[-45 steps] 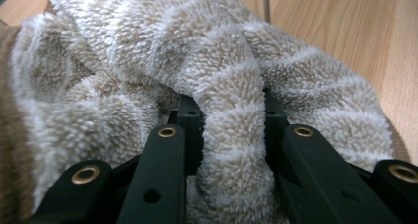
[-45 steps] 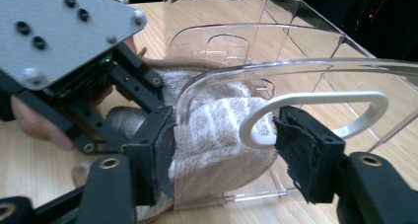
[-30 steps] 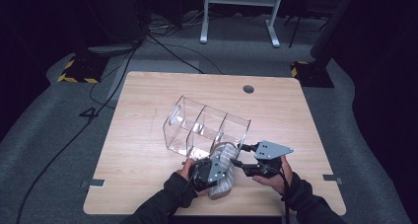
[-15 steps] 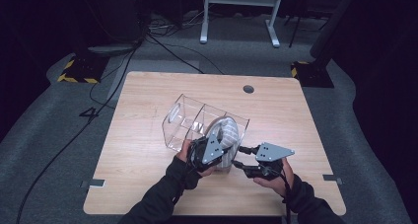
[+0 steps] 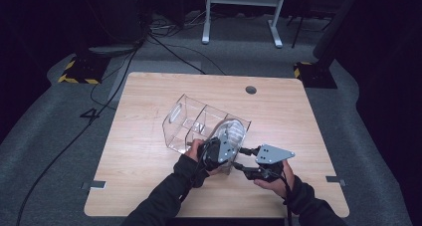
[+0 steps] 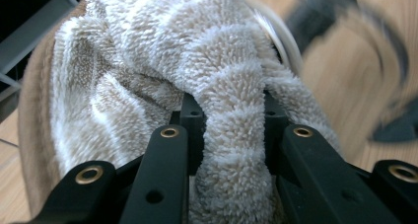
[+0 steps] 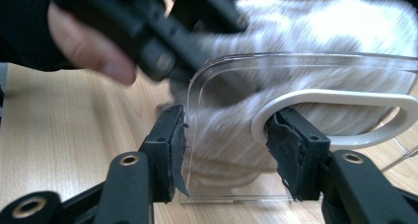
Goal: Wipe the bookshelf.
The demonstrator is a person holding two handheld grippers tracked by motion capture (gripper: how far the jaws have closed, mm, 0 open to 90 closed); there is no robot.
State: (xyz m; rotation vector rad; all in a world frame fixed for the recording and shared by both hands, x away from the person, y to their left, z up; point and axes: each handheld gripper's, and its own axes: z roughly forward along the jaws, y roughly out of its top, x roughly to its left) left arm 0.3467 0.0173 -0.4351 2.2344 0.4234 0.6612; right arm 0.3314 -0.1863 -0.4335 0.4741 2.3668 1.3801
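High view: the wooden worktop (image 5: 149,136) carries a clear bin (image 5: 196,121) with partitions near its middle, with bare wood on every side and the widest free stretch toward the far edge and the left. The left tongs (image 5: 226,147) hold a striped towel (image 5: 233,132) at the bin's near right end, over the end compartment. The right tongs (image 5: 245,159) sit just beside that same end, close to the near edge of the worktop. Compared with a second ago, the left hand and towel have moved from the worktop in front of the bin up to its end compartment; the right hand has kept its place.

Left gripper view: the left tongs (image 6: 229,130) are pinched tight on a fold of the towel (image 6: 148,61), which bulges beyond the pads.

Right gripper view: the right tongs (image 7: 229,145) straddle the bin's clear end wall (image 7: 296,61); their jaws have just been closing, and whether the pads press on it cannot be told. The towel (image 7: 320,31) lies behind that wall.
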